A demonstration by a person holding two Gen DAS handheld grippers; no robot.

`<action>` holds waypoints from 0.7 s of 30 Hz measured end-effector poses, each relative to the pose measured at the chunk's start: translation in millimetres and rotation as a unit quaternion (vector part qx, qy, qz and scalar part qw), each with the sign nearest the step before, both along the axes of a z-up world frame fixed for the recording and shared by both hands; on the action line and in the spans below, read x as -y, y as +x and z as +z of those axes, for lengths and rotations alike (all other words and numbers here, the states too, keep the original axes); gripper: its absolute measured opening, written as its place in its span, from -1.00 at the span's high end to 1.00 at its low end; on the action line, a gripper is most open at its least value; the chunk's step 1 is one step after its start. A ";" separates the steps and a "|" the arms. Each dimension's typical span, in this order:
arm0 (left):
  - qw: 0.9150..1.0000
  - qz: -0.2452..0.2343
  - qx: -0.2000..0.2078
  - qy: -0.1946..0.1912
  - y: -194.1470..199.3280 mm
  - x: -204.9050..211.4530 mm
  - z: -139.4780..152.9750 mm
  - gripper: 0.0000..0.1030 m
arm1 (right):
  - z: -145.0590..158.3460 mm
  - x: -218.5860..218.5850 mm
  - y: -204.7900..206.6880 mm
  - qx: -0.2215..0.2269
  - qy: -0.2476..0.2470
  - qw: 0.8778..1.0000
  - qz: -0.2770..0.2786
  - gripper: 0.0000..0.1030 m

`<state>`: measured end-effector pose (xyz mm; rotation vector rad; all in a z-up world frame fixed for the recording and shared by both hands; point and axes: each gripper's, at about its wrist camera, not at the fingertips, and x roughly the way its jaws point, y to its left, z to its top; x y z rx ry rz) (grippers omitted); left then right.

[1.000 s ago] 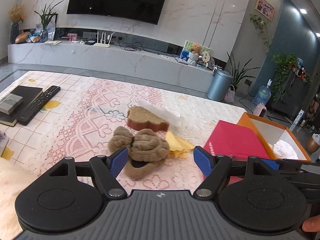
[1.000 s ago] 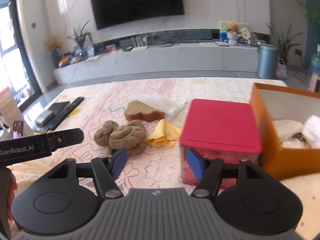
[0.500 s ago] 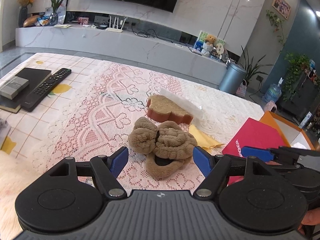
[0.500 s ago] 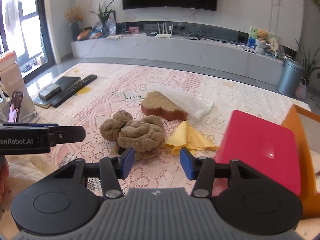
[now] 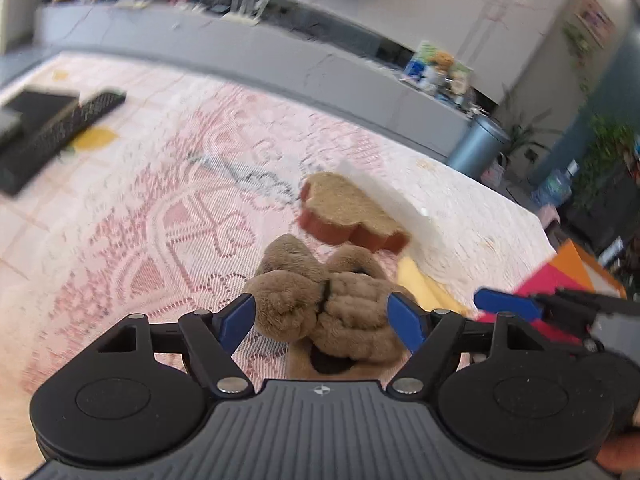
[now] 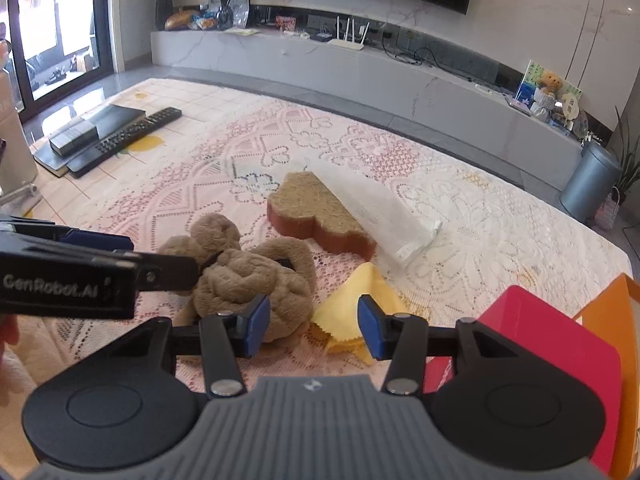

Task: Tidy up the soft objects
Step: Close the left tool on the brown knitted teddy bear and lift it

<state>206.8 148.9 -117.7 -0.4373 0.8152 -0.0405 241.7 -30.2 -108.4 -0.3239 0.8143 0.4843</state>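
Since a second ago, the left hand-held gripper [image 5: 321,316] has closed in and is now straddling the plush [image 5: 324,304], jaws open, not yet squeezing. The right hand-held gripper [image 6: 311,322] is hovering open near the yellow cloth [image 6: 356,300]. Plush, cloth and sponge [image 6: 316,212] are still lying on the table [image 6: 480,232]; the orange box [image 6: 612,312] is waiting at right.
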 end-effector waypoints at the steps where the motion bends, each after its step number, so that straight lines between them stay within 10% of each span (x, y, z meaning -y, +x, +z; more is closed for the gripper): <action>1: 1.000 0.007 -0.008 -0.009 4.5 -2.2 -5.8 -0.71 | -2.8 -1.8 3.3 -0.004 -0.001 1.000 0.001 0.09; 11: 0.997 0.026 -0.028 -0.064 22.0 -8.4 -35.9 -0.83 | -31.3 -25.6 16.5 -0.029 -0.021 0.999 0.003 0.20; 17: 0.999 0.007 -0.005 -0.039 23.8 4.6 -30.5 -0.48 | -34.0 -22.4 21.4 -0.044 -0.011 0.999 -0.002 0.31; 21: 1.000 0.015 0.015 -0.020 18.3 4.5 -22.9 0.14 | -31.0 -27.1 19.2 -0.040 -0.013 0.999 0.004 0.37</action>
